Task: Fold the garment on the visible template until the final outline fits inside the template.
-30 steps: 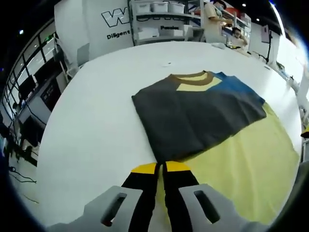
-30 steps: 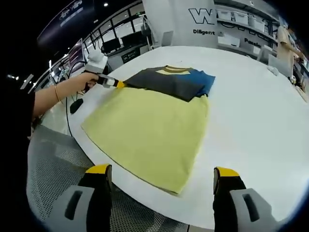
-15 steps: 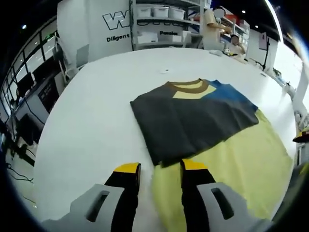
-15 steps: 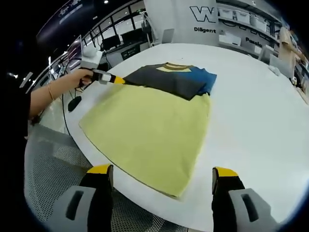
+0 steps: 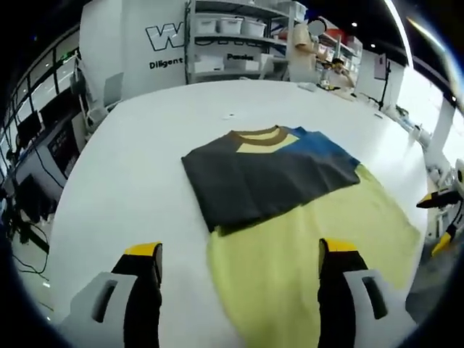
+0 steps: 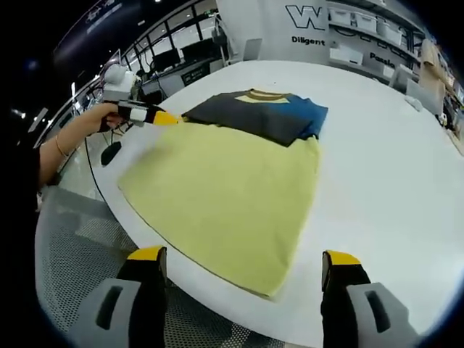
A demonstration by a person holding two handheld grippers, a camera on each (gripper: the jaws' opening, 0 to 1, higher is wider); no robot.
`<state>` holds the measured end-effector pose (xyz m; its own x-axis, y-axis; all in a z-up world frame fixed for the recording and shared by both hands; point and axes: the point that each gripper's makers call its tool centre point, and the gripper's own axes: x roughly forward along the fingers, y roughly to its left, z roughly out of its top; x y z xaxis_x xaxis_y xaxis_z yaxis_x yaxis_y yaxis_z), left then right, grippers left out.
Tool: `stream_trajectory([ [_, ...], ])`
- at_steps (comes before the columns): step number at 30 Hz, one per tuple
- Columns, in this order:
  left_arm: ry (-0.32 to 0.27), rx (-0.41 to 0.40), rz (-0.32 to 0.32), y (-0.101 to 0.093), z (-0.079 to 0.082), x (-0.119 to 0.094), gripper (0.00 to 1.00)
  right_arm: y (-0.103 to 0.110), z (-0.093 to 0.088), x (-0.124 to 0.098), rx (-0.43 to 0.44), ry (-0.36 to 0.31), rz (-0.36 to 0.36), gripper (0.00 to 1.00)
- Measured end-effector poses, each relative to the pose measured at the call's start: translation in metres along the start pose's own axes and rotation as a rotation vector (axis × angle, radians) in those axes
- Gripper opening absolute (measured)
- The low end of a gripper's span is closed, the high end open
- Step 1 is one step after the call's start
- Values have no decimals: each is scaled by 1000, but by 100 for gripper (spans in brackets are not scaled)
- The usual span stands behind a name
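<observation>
Gaping wide, both claws (image 5: 239, 254) (image 6: 246, 261) hover by the folded garment (image 5: 264, 177) on its template (image 6: 217, 203).

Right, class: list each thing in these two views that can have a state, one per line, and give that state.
Dark grey T-shirt with blue sleeve and brown collar: folded, lying flat at one end of the template.
Pale yellow rectangular template sheet: spread flat on the white round table.
Left gripper: open, holding nothing.
Right gripper: open, holding nothing.
</observation>
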<state>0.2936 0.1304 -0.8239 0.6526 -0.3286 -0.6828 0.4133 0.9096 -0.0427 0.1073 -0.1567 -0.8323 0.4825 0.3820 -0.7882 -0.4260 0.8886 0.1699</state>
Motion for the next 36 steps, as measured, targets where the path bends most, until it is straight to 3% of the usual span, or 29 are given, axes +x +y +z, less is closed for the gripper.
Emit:
stream_trajectory([
  [5, 23, 50, -37, -12, -7, -12, 99, 0, 0, 0, 1, -1, -2, 86],
  [11, 31, 38, -59, -17, -14, -29, 99, -4, -6, 0, 14, 21, -21, 83],
  [21, 99, -3, -77, -22, -51, -55, 97, -5, -15, 2, 19, 53, -39, 74],
  [31, 112, -89, -58, -32, -84, -76, 83, -9, -21, 6, 16, 74, -68, 64],
  [36, 172, -90, -41, -38, -107, -85, 74, -10, -22, 8, 20, 82, -76, 62],
])
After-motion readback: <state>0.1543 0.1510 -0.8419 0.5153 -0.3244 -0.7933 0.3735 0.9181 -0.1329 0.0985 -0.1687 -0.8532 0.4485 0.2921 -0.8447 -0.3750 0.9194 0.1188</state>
